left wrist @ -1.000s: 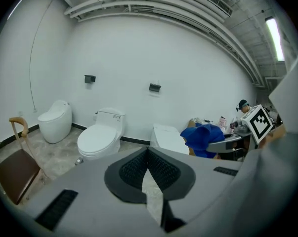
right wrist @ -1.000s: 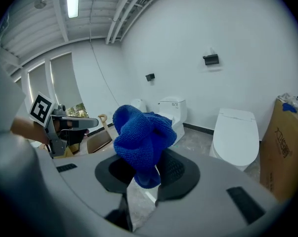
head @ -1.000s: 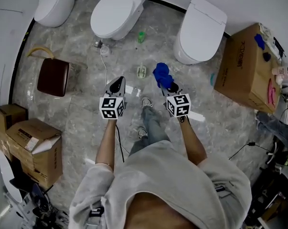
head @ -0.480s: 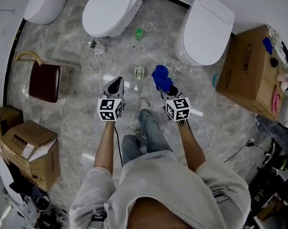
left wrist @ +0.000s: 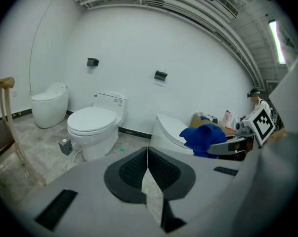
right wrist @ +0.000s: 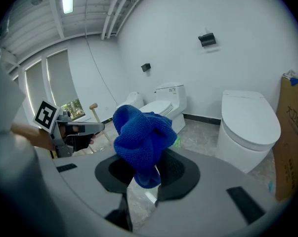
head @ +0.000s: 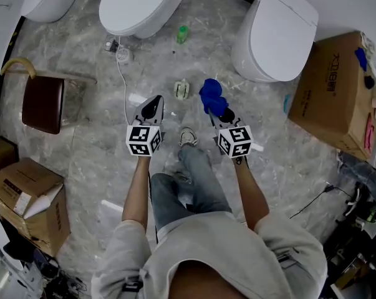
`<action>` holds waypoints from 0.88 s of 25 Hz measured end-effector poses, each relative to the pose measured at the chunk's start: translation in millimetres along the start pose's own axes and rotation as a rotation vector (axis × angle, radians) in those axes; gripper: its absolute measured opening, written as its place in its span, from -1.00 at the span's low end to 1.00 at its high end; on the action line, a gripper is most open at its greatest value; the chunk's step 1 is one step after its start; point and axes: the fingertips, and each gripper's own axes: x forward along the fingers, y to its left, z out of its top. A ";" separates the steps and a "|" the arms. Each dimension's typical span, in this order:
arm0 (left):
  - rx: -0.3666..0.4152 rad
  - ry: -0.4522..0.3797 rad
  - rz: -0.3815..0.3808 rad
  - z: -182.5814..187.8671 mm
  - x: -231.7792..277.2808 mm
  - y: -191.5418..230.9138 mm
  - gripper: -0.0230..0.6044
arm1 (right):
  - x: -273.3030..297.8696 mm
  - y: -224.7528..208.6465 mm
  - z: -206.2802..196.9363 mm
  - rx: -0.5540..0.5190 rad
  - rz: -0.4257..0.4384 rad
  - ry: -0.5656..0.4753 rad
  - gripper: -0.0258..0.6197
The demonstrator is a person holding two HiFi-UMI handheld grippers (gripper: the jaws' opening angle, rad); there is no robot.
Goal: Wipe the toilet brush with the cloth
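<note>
As the right hand-held gripper point(right wrist: 143, 177) clamps the cloth point(right wrist: 139, 135), box point(head: 330, 86) lettering is unreadable.

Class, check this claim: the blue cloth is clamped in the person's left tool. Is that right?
Not quite. The blue cloth is clamped in the person's right tool, as the right gripper view shows. The left tool is shut on nothing.
</note>
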 end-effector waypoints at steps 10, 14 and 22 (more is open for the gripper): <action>0.034 -0.082 -0.097 -89.0 82.7 19.6 -0.86 | 83.6 -39.1 -98.4 -0.032 0.015 -0.059 -0.56; 0.052 -0.142 -0.152 -114.2 113.3 23.8 -0.85 | 117.1 -59.5 -129.1 -0.033 0.012 -0.108 -0.56; 0.111 -0.216 -0.175 -171.8 144.1 51.7 -0.86 | 171.6 -68.1 -159.3 -0.025 0.030 -0.250 -0.56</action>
